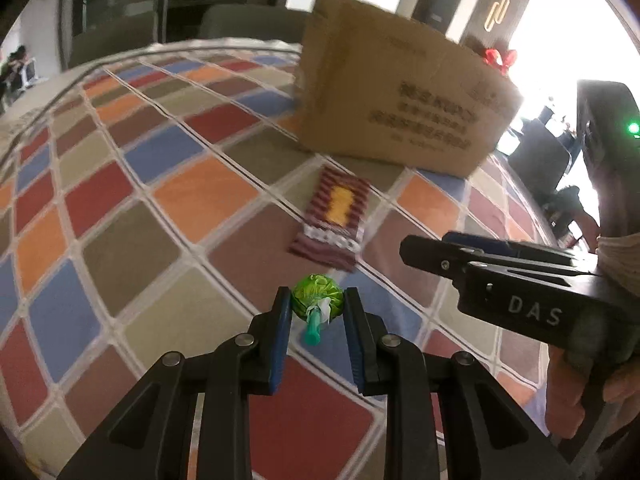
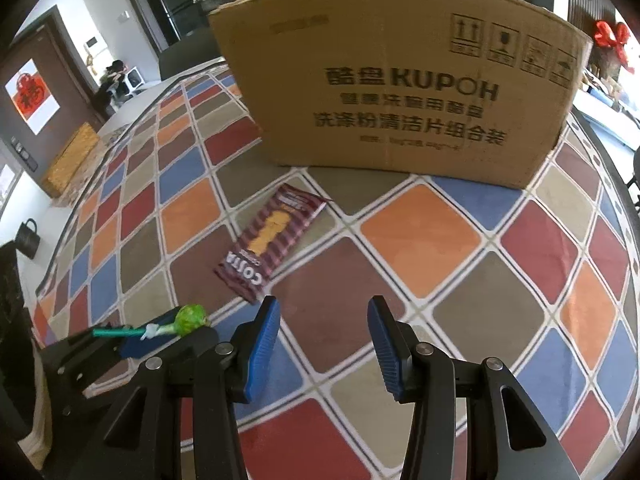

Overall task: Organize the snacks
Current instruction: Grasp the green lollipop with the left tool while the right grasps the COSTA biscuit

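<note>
My left gripper (image 1: 317, 300) is shut on a green lollipop (image 1: 318, 295) with a teal stick and holds it above the table. The lollipop also shows in the right wrist view (image 2: 192, 319), at the lower left. A maroon striped snack packet (image 1: 334, 220) lies flat on the checkered tablecloth ahead of the lollipop; it also shows in the right wrist view (image 2: 272, 240). A cardboard box (image 2: 400, 92) stands behind the packet, also in the left wrist view (image 1: 400, 96). My right gripper (image 2: 322, 316) is open and empty, just short of the packet.
The multicoloured checkered tablecloth (image 2: 420, 240) covers the table. A woven basket (image 2: 72, 156) stands at the far left edge. A dark bag (image 2: 28, 236) is at the left. Chairs and a glass door are beyond the table.
</note>
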A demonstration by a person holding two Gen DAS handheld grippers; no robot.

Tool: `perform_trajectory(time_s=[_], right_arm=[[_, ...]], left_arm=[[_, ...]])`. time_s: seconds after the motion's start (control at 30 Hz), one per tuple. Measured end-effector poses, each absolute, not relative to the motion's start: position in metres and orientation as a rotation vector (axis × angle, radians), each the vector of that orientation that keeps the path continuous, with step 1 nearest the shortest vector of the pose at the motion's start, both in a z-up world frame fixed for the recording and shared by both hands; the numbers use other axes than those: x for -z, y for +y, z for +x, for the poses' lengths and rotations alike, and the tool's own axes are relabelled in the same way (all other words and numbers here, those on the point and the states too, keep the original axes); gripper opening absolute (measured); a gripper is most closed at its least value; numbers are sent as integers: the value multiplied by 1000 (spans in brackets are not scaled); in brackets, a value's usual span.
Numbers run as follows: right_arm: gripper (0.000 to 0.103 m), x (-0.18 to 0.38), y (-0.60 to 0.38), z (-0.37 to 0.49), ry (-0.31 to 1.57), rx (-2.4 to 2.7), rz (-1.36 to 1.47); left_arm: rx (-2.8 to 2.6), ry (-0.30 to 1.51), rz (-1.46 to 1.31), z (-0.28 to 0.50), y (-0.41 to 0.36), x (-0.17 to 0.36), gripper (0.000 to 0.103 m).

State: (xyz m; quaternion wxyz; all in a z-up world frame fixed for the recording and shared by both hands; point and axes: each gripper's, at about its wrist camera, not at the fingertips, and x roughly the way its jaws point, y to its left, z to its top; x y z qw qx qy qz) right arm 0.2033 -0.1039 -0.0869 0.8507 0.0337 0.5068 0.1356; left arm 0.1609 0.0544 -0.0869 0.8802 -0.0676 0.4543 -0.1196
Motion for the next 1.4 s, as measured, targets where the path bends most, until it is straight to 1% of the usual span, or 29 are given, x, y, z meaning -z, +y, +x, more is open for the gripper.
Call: perform_trajectory(time_s=[0.3,0.53,0.57,0.63,0.77,0.8,0.87,1.03,1.17,1.2,1.33,1.4], right_arm=[[47,89,-61,230,1061,-262,148],[47,101,-40,250,1068,-194,133],[48,102,-38,252,1063,-173,115],[53,101,-36,255,1051,-163,105],[55,103,-29,264,1052,-119,59],[58,104,-28,266,1052,-110,52],[60,105,-25,269,1052,-97,43],[60,110,-18,273,1043,-75,-26],[57,113,-23,271,1041,-73,-28],[54,113,-24,270,1036,-82,-33],[47,110,-30,264,1019,-108,-22],[41,108,-34,261,1012,-124,-11]], left_arm=[[139,861,-65,177,92,72,26],[101,845,-71,188,110,74,26],[99,843,-71,189,111,75,26],[95,843,-73,192,112,76,26],[91,841,-84,199,112,76,26],[92,839,-84,200,112,75,26],[91,836,-86,202,112,74,26],[83,840,-81,206,112,75,26],[82,850,-75,209,109,77,26],[82,853,-76,209,108,77,26],[82,862,-78,211,105,78,26],[83,862,-78,212,103,77,26]])
